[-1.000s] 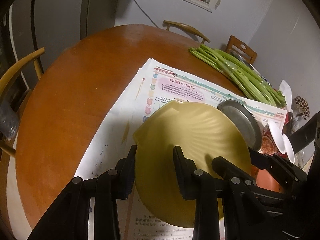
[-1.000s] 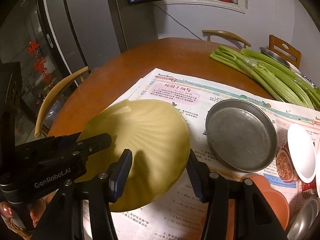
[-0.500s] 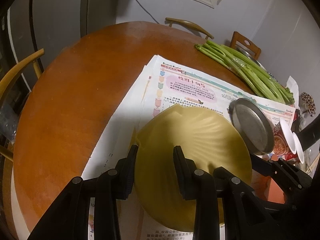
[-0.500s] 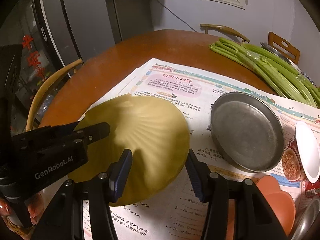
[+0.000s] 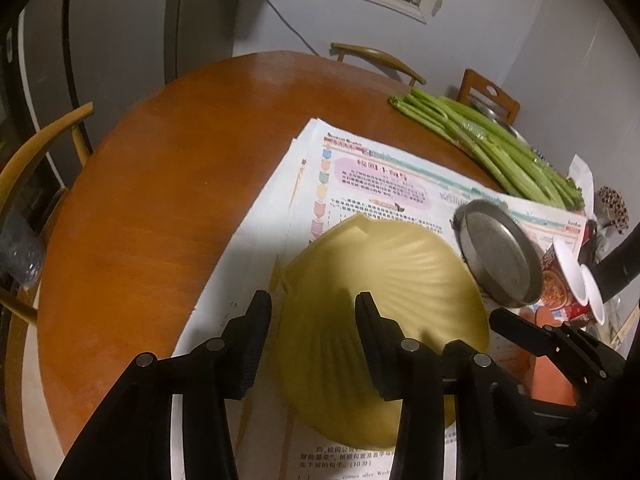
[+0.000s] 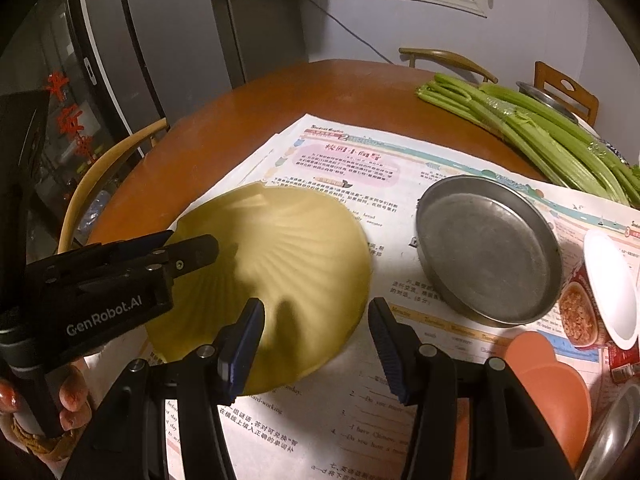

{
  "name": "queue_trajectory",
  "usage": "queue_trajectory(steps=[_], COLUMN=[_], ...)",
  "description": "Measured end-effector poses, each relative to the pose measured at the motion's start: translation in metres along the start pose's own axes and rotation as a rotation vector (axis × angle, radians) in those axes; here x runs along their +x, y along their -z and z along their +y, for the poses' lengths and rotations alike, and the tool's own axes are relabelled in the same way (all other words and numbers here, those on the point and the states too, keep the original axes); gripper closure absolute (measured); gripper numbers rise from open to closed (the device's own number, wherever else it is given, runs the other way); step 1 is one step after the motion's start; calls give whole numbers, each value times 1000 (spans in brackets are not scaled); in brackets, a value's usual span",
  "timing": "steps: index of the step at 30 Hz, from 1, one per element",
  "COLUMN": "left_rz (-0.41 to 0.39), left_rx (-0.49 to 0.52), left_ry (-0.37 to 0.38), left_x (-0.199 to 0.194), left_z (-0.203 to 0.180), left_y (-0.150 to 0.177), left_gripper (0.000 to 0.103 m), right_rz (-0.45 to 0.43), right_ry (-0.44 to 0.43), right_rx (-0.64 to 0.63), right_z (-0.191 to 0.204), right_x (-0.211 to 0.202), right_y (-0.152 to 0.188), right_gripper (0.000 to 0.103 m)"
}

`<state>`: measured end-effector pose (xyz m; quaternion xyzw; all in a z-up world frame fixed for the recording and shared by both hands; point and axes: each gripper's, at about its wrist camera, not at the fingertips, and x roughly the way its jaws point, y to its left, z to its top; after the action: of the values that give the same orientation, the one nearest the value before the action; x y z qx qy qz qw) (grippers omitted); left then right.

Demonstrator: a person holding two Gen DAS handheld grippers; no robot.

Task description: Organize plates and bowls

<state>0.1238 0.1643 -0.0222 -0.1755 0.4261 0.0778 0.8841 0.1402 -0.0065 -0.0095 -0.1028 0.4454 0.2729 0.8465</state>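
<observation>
Resting across most of both views, the round wooden surface (image 5: 152, 208) carries spread newspaper (image 6: 360, 168), and on that paper sits the yellow shell-ribbed plate (image 6: 280, 264), with the metal dish (image 6: 486, 248) well to its right and an orange bowl (image 6: 548, 376) nearer the camera. The left tool (image 5: 312, 320) has its jaws opening, straddling the plate's near-left rim with no pad visibly pressing on it. The right tool (image 6: 316, 328) stands partly open over the near-right rim, gripping nothing. A likely mishap: if the left tool pulls back while one pad drags the rim, the light plate could skid over the slick paper. The orange bowl is cut off by the right tool, and the white-lidded cup (image 6: 600, 292) runs off the frame.
</observation>
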Motion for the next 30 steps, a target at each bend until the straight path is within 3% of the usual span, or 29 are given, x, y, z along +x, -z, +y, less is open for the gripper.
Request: queue_trajectory(steps=[13,20,30], left_rz=[-67,-59,-20], left_rx=[50,106,175], left_ry=[27,56,104], left_x=[-47,-59,-64], left_z=[-28,-61,-104], left_y=[11,26,51], left_gripper=[52,51,51], right_rz=[-103,-143,-163], right_ry=[58,116,116], right_rx=[22,54,130], right_z=[-17,-36,-65], right_x=[-50,-80,-114], right_y=[15,36,77], right_gripper=[48,48,48])
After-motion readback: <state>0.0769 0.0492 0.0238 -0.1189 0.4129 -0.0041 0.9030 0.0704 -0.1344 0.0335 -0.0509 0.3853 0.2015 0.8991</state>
